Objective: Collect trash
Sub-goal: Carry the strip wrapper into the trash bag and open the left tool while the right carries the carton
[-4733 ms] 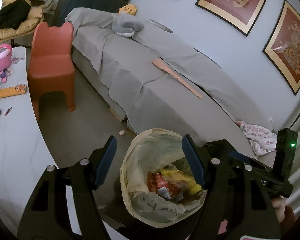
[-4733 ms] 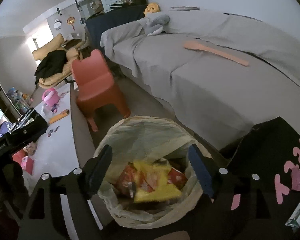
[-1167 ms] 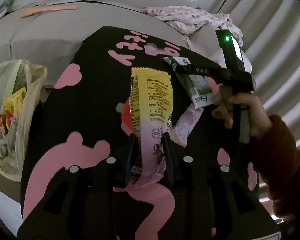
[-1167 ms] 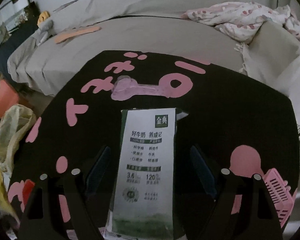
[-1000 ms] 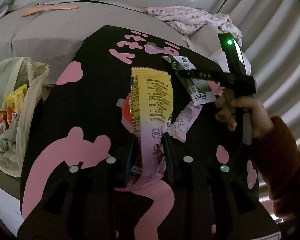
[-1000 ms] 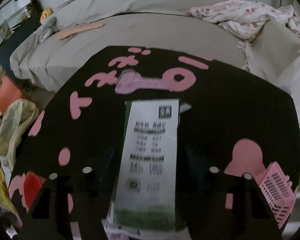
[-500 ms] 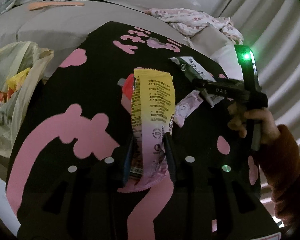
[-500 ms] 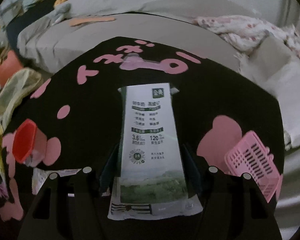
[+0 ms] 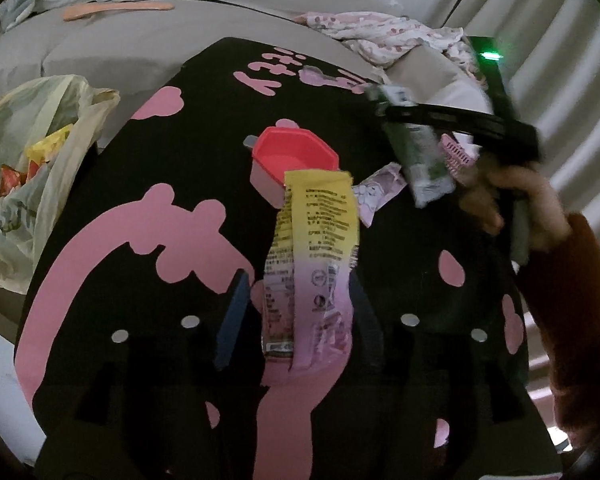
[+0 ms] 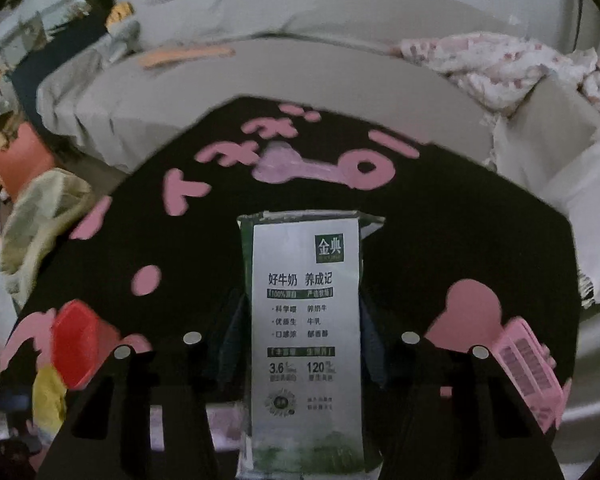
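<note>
Left wrist view: left claw [image 9: 296, 316] opening, pads clear of yellow-pink snack wrapper [image 9: 312, 256] between them, long axis straight ahead; trash bag [image 9: 32, 168] far left of black desk [image 9: 172, 168].

Right wrist view: right claw [image 10: 300, 340] closing, clamped on milk carton [image 10: 306, 340], lengthwise along fingers; bag lower left.

My left gripper [image 9: 296, 312]: black body, dark blue pads, silver screws low in the frame. My right gripper [image 10: 300, 340] is built the same. At right in the left wrist view, my hand [image 9: 512, 200] wears a rust-red sleeve [image 9: 572, 320]; a green light [image 9: 490, 55] glows above.
</note>
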A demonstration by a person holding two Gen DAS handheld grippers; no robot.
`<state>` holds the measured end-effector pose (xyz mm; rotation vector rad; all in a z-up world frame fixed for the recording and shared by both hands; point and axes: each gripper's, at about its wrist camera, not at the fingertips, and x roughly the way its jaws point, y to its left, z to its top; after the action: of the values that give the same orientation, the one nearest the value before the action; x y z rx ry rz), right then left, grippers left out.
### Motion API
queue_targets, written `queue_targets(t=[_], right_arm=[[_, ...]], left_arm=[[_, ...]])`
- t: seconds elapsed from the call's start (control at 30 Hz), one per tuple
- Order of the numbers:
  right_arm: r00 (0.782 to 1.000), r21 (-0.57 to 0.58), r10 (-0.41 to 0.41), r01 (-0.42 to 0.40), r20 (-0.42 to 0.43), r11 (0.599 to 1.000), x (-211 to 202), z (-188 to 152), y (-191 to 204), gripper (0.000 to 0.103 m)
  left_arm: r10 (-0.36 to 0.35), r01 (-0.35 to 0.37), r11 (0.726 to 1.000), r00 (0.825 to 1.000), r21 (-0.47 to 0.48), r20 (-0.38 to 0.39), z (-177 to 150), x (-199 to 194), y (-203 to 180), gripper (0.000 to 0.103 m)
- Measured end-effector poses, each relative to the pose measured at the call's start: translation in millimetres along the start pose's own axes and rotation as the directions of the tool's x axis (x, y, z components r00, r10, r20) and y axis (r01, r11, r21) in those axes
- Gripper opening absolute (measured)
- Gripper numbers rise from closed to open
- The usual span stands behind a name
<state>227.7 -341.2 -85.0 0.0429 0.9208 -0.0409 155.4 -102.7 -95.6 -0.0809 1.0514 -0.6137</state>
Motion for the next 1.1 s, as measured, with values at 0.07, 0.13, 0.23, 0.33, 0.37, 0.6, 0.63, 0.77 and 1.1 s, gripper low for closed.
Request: queue_targets(t=[0.07,0.13,0.23,0.33,0.37,0.6,0.63,0.77,1.1], right_arm=[[0.998,0.013,0.022,-0.023,0.052,1.0,-23,-10,-1,0.048],[0.996,0.028,0.026,-0.028,0.09,0.999,-43,-18,-3,0.048],[0.986,0.039,0.016,-0.023,0.169,0.999,-78,-34,-4,0.048],[0.974,0.059,0.029,-0.043,0.227,0.997,-106,-47,-6,0.048],[0.971,0.062,0.029,-0.045,0.237,0.997,-111,-50,-6,0.048],[0.945,0.073,0.064,-0.093,0.32,0.993,-152,-72,-4,0.048],[0.941,0.074,0.071,-0.101,0.33,0.992,-156,-73,-4,0.048],[0.922,0.049,0.105,-0.133,0.373,0.99,-173,-74,9,0.048],[0.852,-0.082,0.222,-0.209,0.473,0.975,-203,-49,81,0.048]], left_arm=[[0.005,-0.005,1.0,1.0,0.009,-0.009,2,3,-2,0.052],[0.01,-0.01,1.0,1.0,0.024,-0.01,4,6,-7,0.053],[0.041,-0.041,0.997,0.999,0.061,-0.002,8,11,-16,0.054],[0.083,-0.083,0.994,0.996,0.07,-0.011,13,23,-19,0.054],[0.093,-0.092,0.994,0.996,0.067,-0.015,13,26,-19,0.054],[0.095,-0.097,0.991,0.995,0.087,0.025,9,12,-25,0.027],[0.093,-0.096,0.991,0.995,0.095,0.039,9,6,-27,0.026],[0.091,-0.108,0.987,0.987,0.121,0.134,12,-28,-32,0.026],[0.189,-0.19,0.981,0.903,-0.036,0.386,49,-133,34,0.026]])
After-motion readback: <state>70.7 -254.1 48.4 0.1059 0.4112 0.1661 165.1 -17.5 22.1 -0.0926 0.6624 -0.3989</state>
